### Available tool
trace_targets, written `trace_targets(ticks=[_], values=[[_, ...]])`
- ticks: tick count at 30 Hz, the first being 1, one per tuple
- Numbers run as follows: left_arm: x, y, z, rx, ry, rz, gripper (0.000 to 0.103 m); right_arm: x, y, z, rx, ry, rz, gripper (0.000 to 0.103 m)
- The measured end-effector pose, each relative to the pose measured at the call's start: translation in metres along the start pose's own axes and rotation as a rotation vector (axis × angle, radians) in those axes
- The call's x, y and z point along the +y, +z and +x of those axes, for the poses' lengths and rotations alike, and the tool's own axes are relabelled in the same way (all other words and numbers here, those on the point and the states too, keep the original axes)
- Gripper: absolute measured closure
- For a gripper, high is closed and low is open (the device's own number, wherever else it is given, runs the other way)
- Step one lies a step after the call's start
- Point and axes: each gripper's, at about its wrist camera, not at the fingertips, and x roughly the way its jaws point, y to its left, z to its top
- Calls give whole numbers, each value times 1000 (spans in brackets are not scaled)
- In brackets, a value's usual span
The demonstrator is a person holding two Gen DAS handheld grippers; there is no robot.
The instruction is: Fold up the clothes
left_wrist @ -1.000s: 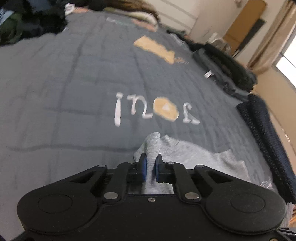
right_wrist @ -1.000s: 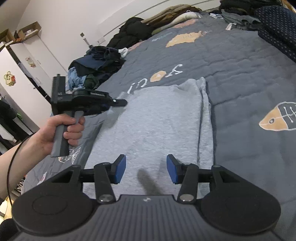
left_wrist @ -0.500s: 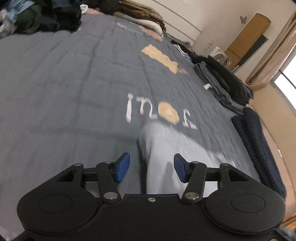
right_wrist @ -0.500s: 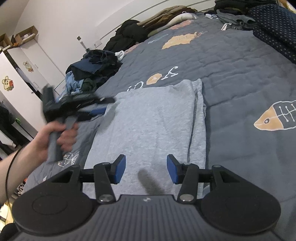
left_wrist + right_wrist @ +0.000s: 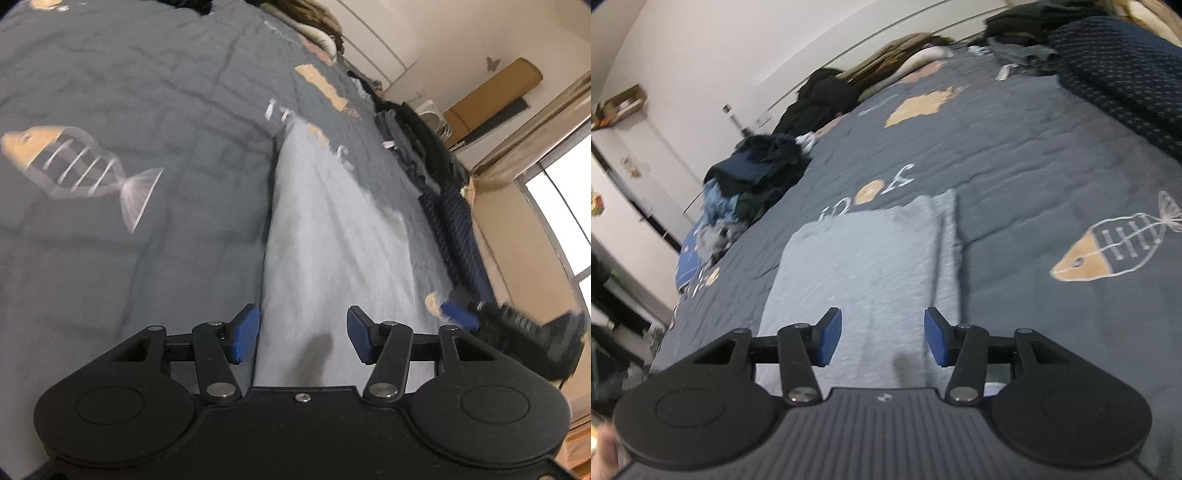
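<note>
Grey garment [image 5: 864, 266] lies flat on the bed's grey quilt [image 5: 1034, 155], folded into a long panel with a narrower layer along its right edge in the right wrist view. Its far end sits just below the white lettering [image 5: 886, 184] printed on the quilt.

Left tongs [image 5: 303, 338]: blue pads apart, nothing between them, held above the near end of the garment [image 5: 332, 229]. Right tongs [image 5: 882, 341]: pads apart, empty, above the same end of the garment. In the left wrist view the right tongs [image 5: 476, 319] appear blurred at the right edge, beside the garment.

Fish print [image 5: 1108, 247] lies on the quilt right of the garment. Loose clothes pile [image 5: 753, 184] sits at the far left side of the bed; dark dotted fabric [image 5: 1126, 74] at the far right.
</note>
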Motion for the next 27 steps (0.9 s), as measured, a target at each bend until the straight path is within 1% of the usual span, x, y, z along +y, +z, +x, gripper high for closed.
trace_targets(ticks=[2,4,7,8,9,10,11,12,14,17,19,21,23,25,27], values=[[-5,-11,-7,-26,73,43,54,-2,0,-2,-2,-6,5,54],[-13,-20,-13,-32,83,96,61,-1,-1,-3,1,-8,1,54],[-24,-29,-7,-8,124,169,61,2,-4,-4,20,7,-32,54],[-25,-30,-4,6,127,174,61,3,-5,-4,26,10,-44,54],[-25,-32,0,19,130,180,63,4,-6,-4,31,10,-52,54],[-26,-34,3,33,133,186,74,4,-7,-5,33,6,-54,54],[-24,-37,2,38,139,191,83,4,-8,-6,35,2,-56,54],[-23,-40,0,43,144,195,86,4,-9,-7,38,-2,-57,54],[-20,-37,-6,37,132,179,94,4,-11,-10,42,-10,-61,54],[-19,-34,-15,38,121,182,96,5,-16,-20,53,-20,-71,54],[-17,-34,-16,55,143,186,96,4,-21,-21,88,-36,-82,54],[-14,-37,-14,79,180,182,96,4,-27,-21,137,-51,-100,54],[-14,-38,-13,99,187,176,96,6,-35,-18,203,-63,-134,54],[-18,-38,-15,85,193,191,95,13,-45,-13,263,-82,-195,54],[-20,-37,-20,62,176,181,91,17,-52,-9,295,-109,-247,54]])
